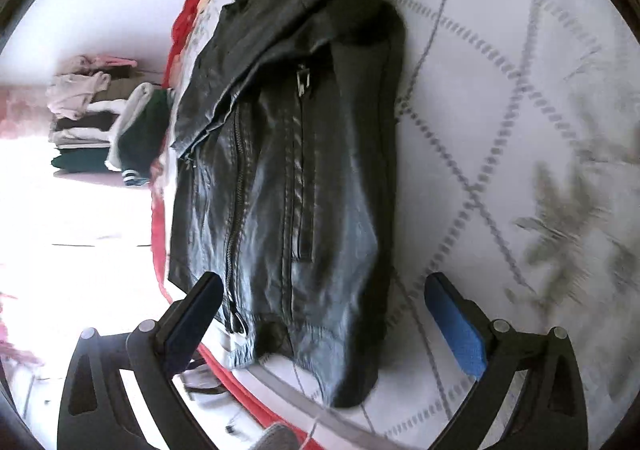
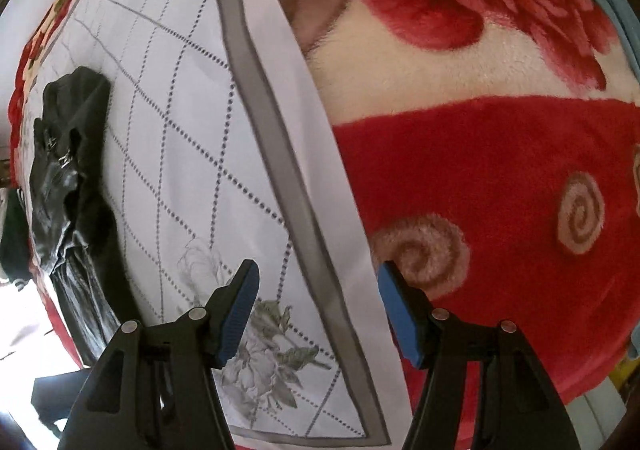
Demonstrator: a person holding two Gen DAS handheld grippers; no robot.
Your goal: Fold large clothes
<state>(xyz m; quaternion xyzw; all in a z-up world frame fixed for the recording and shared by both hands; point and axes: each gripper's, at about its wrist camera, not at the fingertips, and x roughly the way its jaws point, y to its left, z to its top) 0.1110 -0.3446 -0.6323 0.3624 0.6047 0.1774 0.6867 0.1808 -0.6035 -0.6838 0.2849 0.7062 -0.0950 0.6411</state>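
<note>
A black leather jacket (image 1: 280, 154) lies folded on a white patterned sheet (image 1: 500, 110), zippers showing, its hem toward my left gripper (image 1: 320, 298). That gripper hovers above the hem with its jaws wide apart and nothing between the pads. In the right wrist view the same jacket (image 2: 72, 186) lies far off at the left edge. My right gripper (image 2: 316, 290) stands open over the sheet's grey border (image 2: 280, 154), holding nothing.
A red and cream flowered blanket (image 2: 480, 154) lies under the sheet and spreads to the right. A stack of folded clothes (image 1: 92, 118) stands beyond the bed at the left. The bed's edge (image 1: 160, 210) runs just left of the jacket.
</note>
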